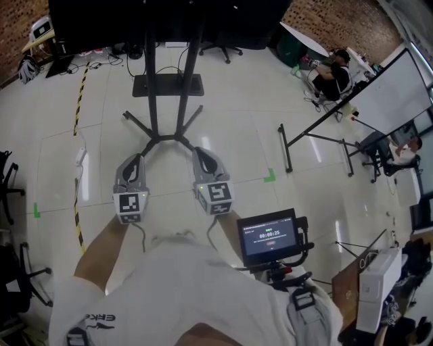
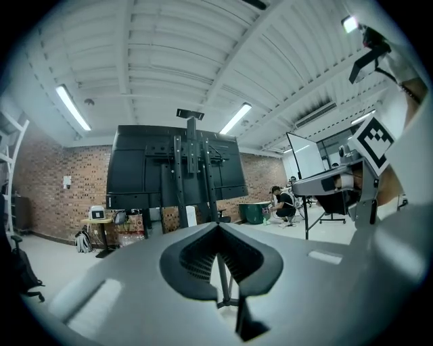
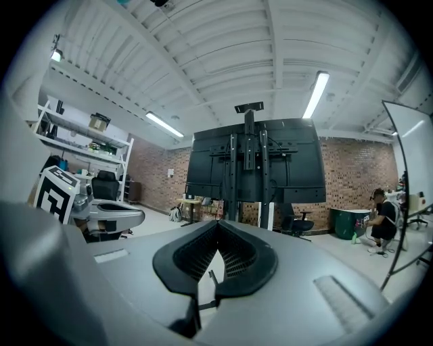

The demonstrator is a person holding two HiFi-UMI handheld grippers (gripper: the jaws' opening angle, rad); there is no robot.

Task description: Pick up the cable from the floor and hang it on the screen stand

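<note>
Centre of the head view, left tool [image 1: 137, 158]: shut, its ribbed pads [image 2: 198, 261] meet in a point with nothing between them. It points level at the stand.
Right tool [image 1: 199, 151]: closed as well, pads [image 3: 238, 261] together and empty. It sits just beside its twin, both noses over the stand's spread feet.
Tool build: matt grey moulded shells and black pads with fine crosswise ribs. A cube of black-and-white squares [image 1: 130, 205] sits at the back of each.
Screen stand [image 1: 153, 81]: two slim black metal posts rise from splayed legs, with a flat dark plate beyond them. The dark screen [image 1: 162, 17] is at the top edge of the frame. I can make out no cable hung on it, though its back looks cluttered in both gripper views.
Cable [image 1: 80, 159]: at the far left of the frame, a white oblong piece with a thin pale lead lies on the glossy tiled floor [image 1: 230, 121]. It is beside a yellow-and-black striped line [image 1: 82, 86] and well apart from both tools. I take it for the task's cable, but not with certainty.
Stage: closed, empty tools facing the stand would fit a walk-up to a pick as well as standing off after hanging.
Doing it well: a thin limp lead on smooth tile gives little to bite. I judge it holds best pinched crosswise in the ribs, with slack left on both sides wherever it drapes.
</note>
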